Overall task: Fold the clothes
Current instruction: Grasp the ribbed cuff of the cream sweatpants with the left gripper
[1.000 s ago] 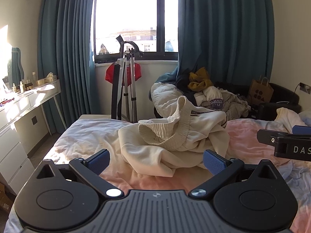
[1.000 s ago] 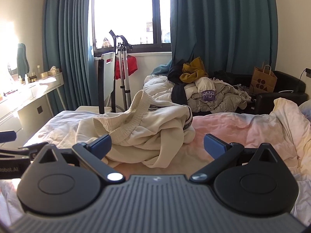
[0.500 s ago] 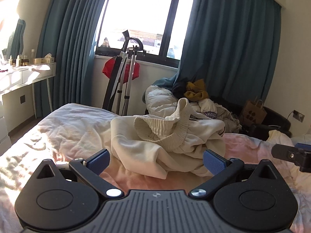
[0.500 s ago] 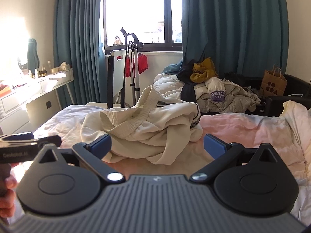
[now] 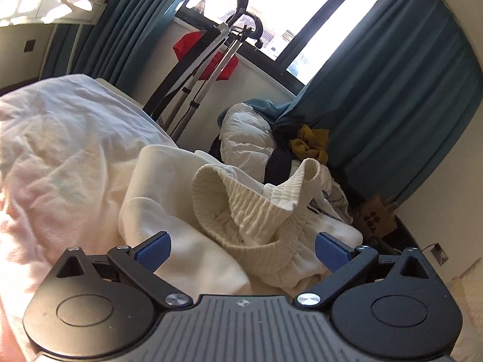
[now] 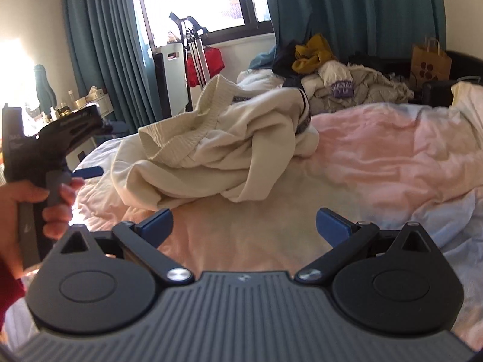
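Note:
A crumpled cream sweatshirt (image 5: 211, 211) (image 6: 217, 147) with a ribbed hem lies in a heap on the bed (image 6: 377, 150). My left gripper (image 5: 243, 252) is open, tilted, and close over the near edge of the heap, with the ribbed band between and just beyond its blue pads. In the right wrist view that same left gripper (image 6: 87, 150) appears at the left, held by a hand (image 6: 18, 211). My right gripper (image 6: 244, 226) is open above the pink sheet, a short way in front of the sweatshirt, holding nothing.
A pile of other clothes (image 6: 341, 81) sits beyond the bed under the teal curtains (image 6: 356, 9). A folded stand (image 5: 208, 69) with a red cloth leans by the window. A paper bag (image 6: 430, 63) stands at the right, a white dresser (image 5: 45, 9) at the left.
My left gripper has moved in close to the sweatshirt and rolled to one side. The right gripper has dropped nearer the sheet and tilted; both stay open.

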Demonstrator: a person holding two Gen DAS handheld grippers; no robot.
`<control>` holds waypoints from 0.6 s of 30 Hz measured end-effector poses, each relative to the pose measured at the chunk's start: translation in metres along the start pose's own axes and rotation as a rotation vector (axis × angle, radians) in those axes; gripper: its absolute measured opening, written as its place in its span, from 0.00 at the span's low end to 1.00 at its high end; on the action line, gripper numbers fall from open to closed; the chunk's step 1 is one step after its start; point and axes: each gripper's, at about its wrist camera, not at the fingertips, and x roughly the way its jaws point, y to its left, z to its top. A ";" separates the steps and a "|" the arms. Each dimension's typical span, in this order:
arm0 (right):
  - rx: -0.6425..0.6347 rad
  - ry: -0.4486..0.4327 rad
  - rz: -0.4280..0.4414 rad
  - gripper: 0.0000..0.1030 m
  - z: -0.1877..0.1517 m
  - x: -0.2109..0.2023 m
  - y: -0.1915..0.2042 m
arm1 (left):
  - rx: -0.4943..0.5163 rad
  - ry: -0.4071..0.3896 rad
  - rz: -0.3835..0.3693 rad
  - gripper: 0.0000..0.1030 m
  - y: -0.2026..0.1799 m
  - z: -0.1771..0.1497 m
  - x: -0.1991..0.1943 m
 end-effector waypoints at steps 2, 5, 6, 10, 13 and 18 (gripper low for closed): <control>0.037 0.018 0.006 1.00 -0.002 0.008 -0.008 | -0.073 0.006 -0.025 0.99 0.003 0.014 0.030; 0.081 0.034 0.020 1.00 -0.003 0.019 -0.020 | -0.158 0.001 -0.048 0.97 0.004 0.027 0.063; 0.094 0.041 0.024 1.00 -0.005 0.023 -0.024 | -0.178 0.002 -0.035 0.96 0.005 0.031 0.073; 0.151 0.085 0.060 1.00 -0.012 0.041 -0.040 | -0.251 0.044 0.020 0.76 0.008 0.042 0.112; 0.184 0.103 0.079 1.00 -0.017 0.051 -0.047 | -0.265 0.116 0.057 0.35 0.011 0.039 0.132; 0.180 0.082 0.092 1.00 -0.022 0.054 -0.048 | -0.184 0.017 0.088 0.09 -0.006 0.031 0.097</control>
